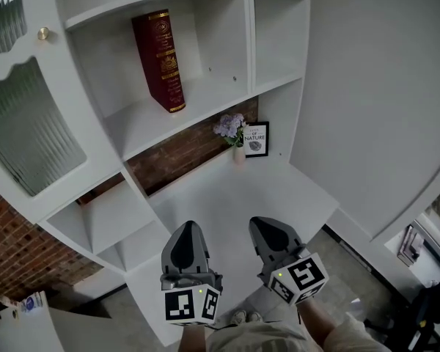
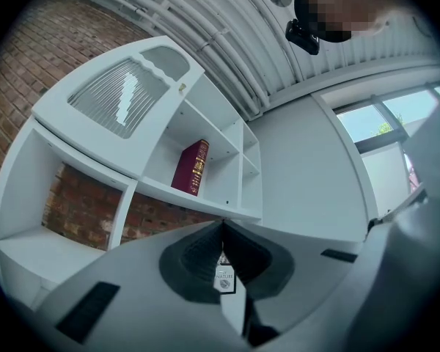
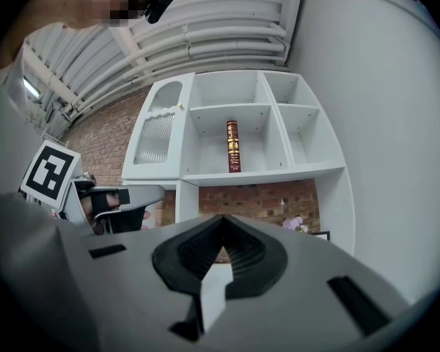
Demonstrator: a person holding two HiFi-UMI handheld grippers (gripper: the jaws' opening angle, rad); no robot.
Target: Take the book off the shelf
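- Your left gripper (image 1: 188, 226) is down low in front of you with its jaws together at the tips and nothing between them.
- Your right gripper (image 1: 259, 221) is just beside it, jaws also closed and empty.
- Both grippers are above the white counter (image 1: 227, 196), well apart from the book.
- The dark red book (image 1: 160, 61), with gold print on its spine, stands upright on its end in the shelf unit (image 1: 205, 97).
- It is alone in the lower middle compartment, spine facing you.
- To the left of that compartment is a cabinet door with ribbed glass (image 1: 26, 127) and a small brass knob (image 1: 42, 33).
- Below the book's shelf, against the brick backing (image 1: 180, 152), a small vase of pale purple flowers (image 1: 232, 129) stands just beside a framed print (image 1: 256, 139).
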